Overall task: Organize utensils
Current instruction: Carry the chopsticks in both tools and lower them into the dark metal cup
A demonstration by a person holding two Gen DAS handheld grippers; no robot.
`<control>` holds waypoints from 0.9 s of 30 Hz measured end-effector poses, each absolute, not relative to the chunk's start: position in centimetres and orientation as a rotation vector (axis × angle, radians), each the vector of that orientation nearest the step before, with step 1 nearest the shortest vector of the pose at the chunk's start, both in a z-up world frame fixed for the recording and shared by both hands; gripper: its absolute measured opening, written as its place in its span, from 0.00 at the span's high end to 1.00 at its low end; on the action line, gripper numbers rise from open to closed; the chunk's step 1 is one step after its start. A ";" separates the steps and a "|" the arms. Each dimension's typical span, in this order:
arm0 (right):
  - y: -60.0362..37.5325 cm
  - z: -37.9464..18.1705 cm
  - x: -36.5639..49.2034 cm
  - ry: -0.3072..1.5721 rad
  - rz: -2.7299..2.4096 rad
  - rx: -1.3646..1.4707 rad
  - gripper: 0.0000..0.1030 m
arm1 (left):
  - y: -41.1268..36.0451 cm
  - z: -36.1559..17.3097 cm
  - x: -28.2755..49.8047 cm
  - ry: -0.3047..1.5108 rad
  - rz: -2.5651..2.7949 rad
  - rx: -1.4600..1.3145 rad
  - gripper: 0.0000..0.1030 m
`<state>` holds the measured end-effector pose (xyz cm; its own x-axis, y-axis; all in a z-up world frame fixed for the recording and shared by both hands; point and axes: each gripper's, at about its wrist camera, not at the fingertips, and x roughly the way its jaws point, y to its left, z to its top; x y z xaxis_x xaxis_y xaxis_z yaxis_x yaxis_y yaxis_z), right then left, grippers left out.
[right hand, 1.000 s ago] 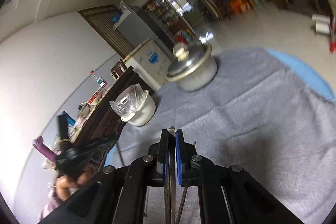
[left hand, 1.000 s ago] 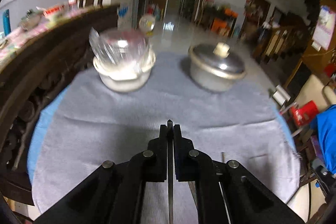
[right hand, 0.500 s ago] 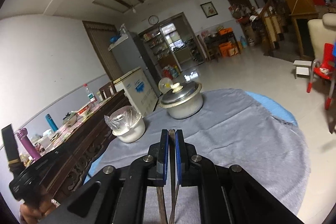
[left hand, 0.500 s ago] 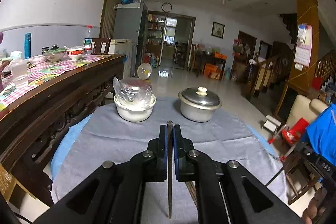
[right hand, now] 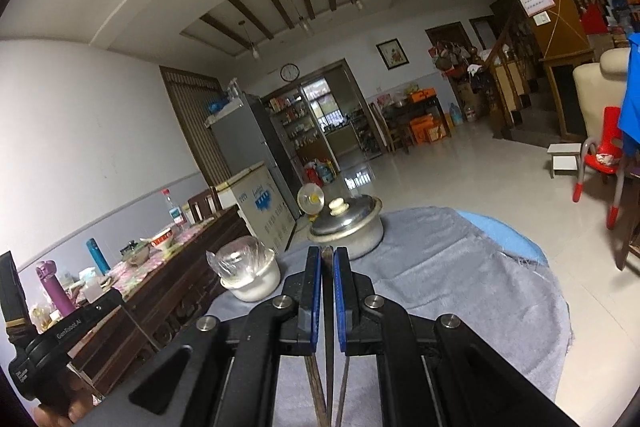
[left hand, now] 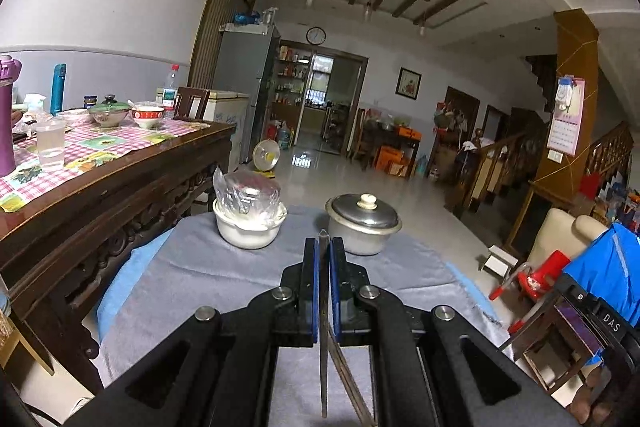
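left gripper (left hand: 323, 247) clamping chopsticks (left hand: 323, 347), right gripper (right hand: 327, 259) clamping chopsticks

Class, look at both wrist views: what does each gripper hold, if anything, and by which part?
Each gripper is shut on thin chopsticks: the left gripper and the right gripper clamp them near one end, tips poking just past the pads, the long remainder trailing back underneath.

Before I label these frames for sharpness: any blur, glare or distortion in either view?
Left wrist view: sharp, strong fisheye bending of the walls, window glare on the floor. Right wrist view: sharp, tilted horizon, dark vignette corners, sheen on the pot lid.
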<state>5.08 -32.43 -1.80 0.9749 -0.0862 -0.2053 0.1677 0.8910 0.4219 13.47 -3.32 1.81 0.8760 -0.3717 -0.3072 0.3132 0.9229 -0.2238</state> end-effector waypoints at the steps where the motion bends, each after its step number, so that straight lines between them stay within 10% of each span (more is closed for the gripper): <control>1: -32.4 -1.6 5.0 0.177 -0.131 0.455 0.93 | -3.3 2.0 13.3 0.349 -0.363 -0.175 0.95; 27: -26.1 -0.8 3.2 0.233 0.028 0.269 0.93 | -4.8 2.6 9.3 0.409 -0.485 -0.187 0.95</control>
